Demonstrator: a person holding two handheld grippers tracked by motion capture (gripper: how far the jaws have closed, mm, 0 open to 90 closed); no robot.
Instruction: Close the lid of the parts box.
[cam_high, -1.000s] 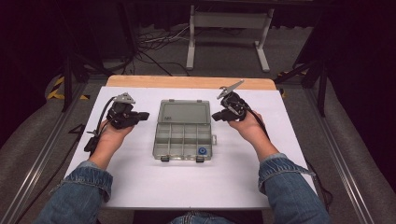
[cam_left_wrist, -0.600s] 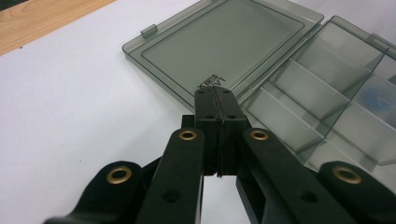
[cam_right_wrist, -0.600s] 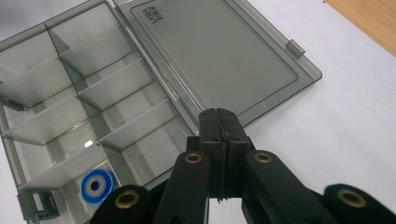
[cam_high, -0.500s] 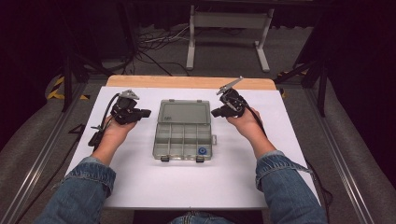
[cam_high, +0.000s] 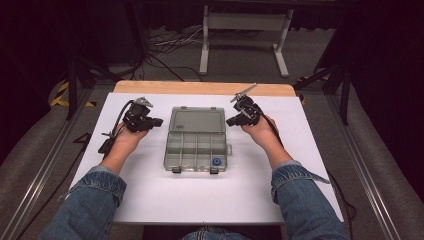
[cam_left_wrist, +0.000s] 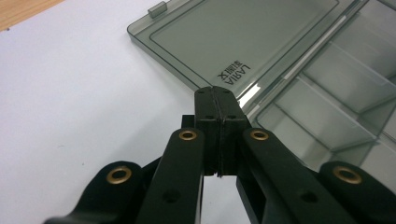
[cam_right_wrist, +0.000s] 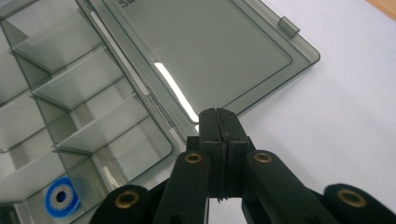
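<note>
While the organizer box (cam_high: 196, 141) is lying open in the middle of the desk (cam_high: 150, 200), you're only just getting going w/ it. Its lid (cam_high: 196, 121) is folded flat on the far side of the box, hinge running across the middle, and the divided tray is sitting on your side w/ the two dark latches at its near edge. Nearly every compartment is looking bare; only a small blue ring (cam_high: 216, 162) is sitting in the near compartment on your right-hand side of the box.

Your left tongs (cam_high: 159, 121) are hovering just beside the box's left edge, about level w/ the hinge, pointing in at it. Tips are pressed together w/ nothing between them, as the left gripper view is showing (cam_left_wrist: 216, 95). Your right tongs (cam_high: 229, 122) are mirroring that just off the box's right edge, also clamped shut and empty (cam_right_wrist: 217, 122). Neither pair is touching the box, as far as I'm able to tell.

So, judging by this: opening is done, nothing is being gripped yet. What's left is probably either swinging the lid back over the tray and snapping the latches, or handling the blue ring. Can't tell which you're going for, since both tips are aiming at the hinge area.
</note>
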